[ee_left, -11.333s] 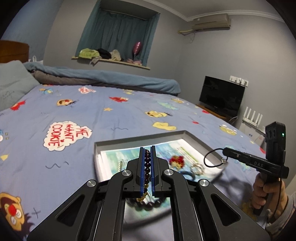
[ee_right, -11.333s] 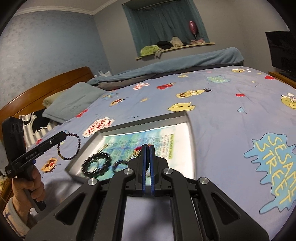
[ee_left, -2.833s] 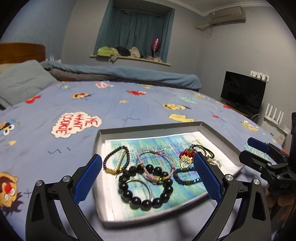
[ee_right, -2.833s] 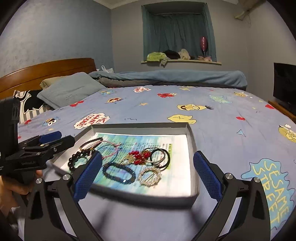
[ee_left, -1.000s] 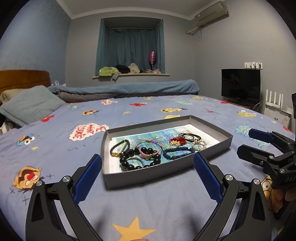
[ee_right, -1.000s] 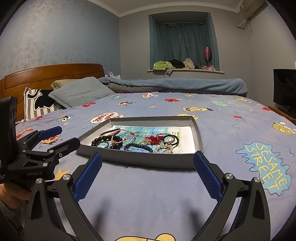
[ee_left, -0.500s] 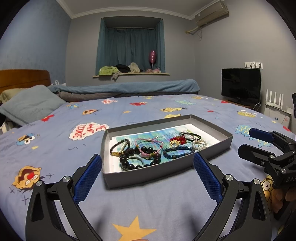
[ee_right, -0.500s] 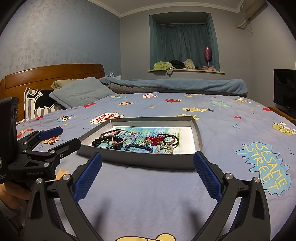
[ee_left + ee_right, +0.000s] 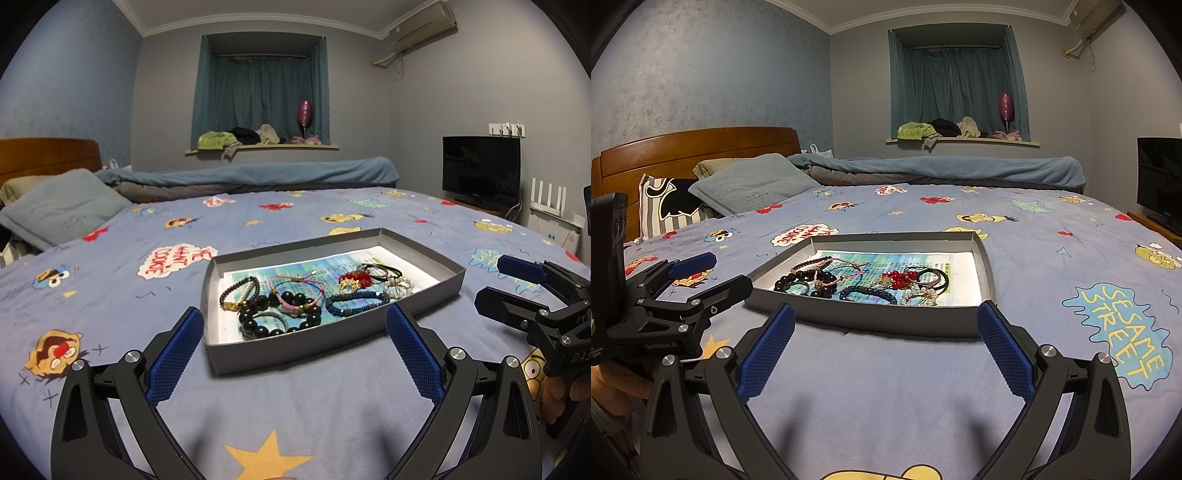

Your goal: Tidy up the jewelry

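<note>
1. Both tools have pulled back from the grey tray (image 9: pixel 424 295) on the cartoon-print bedspread (image 9: pixel 110 280) — seconds ago they hung right over it, and before that the left gripper (image 9: pixel 295 354) pinched a dark bead bracelet above it; now it is spread wide and holds nothing.
2. The right gripper (image 9: pixel 886 350) is likewise splayed open and empty, resting low in front of the tray's near wall.
3. With every piece lying inside the tray and neither tool near one, the sorting looks finished or nearly so.
4. Counted in the tray, roughly eight pieces: one large black bead bracelet (image 9: pixel 258 317), one thin dark-and-pearl bracelet (image 9: pixel 240 291), one pink cord bracelet (image 9: pixel 295 286), one blue beaded bracelet (image 9: pixel 354 301), one red bead cluster (image 9: pixel 356 277), one pearl ring-shaped piece (image 9: pixel 399 286), and two dark bangles (image 9: pixel 929 277) — overlaps make the tally uncertain.
5. One tray, two grippers, a person's hand (image 9: pixel 613 380) on the left one's handle.
</note>
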The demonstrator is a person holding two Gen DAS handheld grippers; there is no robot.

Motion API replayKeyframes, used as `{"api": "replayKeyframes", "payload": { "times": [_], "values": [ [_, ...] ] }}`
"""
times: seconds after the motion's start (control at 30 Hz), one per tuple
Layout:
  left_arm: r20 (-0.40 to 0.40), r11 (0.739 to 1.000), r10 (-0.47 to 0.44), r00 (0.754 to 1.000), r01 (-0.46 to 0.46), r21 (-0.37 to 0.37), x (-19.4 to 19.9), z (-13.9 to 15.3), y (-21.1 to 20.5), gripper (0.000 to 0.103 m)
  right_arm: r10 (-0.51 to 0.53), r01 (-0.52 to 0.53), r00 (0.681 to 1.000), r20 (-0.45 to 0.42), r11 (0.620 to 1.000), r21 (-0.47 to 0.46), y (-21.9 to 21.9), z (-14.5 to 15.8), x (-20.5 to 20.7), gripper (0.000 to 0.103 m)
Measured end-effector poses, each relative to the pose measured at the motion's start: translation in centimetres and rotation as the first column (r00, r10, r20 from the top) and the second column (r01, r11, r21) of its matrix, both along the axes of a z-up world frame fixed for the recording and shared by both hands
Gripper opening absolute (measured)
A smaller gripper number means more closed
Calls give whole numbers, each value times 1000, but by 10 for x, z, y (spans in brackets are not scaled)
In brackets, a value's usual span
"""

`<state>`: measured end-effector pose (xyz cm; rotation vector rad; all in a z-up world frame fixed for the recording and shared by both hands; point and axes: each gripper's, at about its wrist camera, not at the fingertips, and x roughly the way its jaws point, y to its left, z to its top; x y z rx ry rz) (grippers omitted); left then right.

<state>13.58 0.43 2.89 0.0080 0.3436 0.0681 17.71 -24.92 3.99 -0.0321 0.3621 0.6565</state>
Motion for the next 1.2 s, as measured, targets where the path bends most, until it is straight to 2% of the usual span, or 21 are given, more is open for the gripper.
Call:
{"api": "replayKeyframes", "payload": {
  "times": [1.2],
  "values": [
    [5,1000,-2,1000,2,4,0,-2,-3,98,0,0,1000,1,1000,1,0,0,0,97]
  ]
}}
